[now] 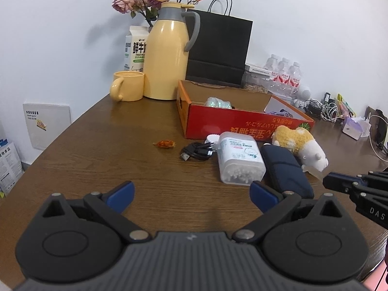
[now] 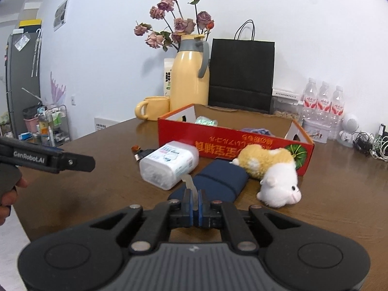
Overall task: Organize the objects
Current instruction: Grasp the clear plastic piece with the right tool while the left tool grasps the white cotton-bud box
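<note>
An open red cardboard box stands on the brown table. In front of it lie a clear cotton swab box, a navy pouch, a yellow and white plush hamster, a black USB cable and an orange candy. My left gripper is open and empty above the table, just short of the swab box. My right gripper is shut on a small translucent strip, above the pouch's near end.
A yellow thermos, yellow mug, milk carton, dried roses and a black paper bag stand at the back. Water bottles, a small white robot figure and tangled cables lie at the right.
</note>
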### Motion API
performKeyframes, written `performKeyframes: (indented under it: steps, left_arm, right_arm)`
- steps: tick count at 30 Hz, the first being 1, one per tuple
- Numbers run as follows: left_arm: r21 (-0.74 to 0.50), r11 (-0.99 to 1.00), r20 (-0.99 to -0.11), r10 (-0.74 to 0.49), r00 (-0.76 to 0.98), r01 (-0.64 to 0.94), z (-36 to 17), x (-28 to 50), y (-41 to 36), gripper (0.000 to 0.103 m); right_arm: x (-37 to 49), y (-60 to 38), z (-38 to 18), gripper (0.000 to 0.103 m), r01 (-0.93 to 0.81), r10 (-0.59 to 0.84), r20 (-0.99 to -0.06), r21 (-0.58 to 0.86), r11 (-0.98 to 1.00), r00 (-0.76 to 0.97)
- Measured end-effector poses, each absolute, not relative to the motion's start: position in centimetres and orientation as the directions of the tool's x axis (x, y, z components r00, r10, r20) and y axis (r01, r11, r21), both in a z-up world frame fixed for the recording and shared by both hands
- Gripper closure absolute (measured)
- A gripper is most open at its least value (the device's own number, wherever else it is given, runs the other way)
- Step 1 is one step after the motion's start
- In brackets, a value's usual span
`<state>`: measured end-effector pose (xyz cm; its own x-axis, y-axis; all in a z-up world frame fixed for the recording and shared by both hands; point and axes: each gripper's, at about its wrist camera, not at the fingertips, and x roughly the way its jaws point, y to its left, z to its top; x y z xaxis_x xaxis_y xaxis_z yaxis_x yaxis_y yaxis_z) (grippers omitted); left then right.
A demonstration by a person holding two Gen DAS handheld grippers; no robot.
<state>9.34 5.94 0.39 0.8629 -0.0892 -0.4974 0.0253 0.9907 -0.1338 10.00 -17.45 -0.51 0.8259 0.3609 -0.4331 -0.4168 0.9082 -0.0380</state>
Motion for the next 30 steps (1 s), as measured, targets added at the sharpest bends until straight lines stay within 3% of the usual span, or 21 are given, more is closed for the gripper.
performKeyframes:
  steps: [13,30]
  left_arm:
    - [-0.106,0.992,-0.500,-0.116,0.858,0.072,0.8,14.6,1.8,0.000]
    - [-0.027,0.998,-0.575,-0.068,0.815,0.064,-0.5,22.5,-2.3,0.000]
  right_arm:
    - [13.4,-17.8,0.2,0.100,-0.426,0.373,-0.400,-0.048,0.903,0.837]
    - [18.5,-19.0,-0.1,0.100,-0.409,0.374,-0.393,-0.008,0.912,0.840]
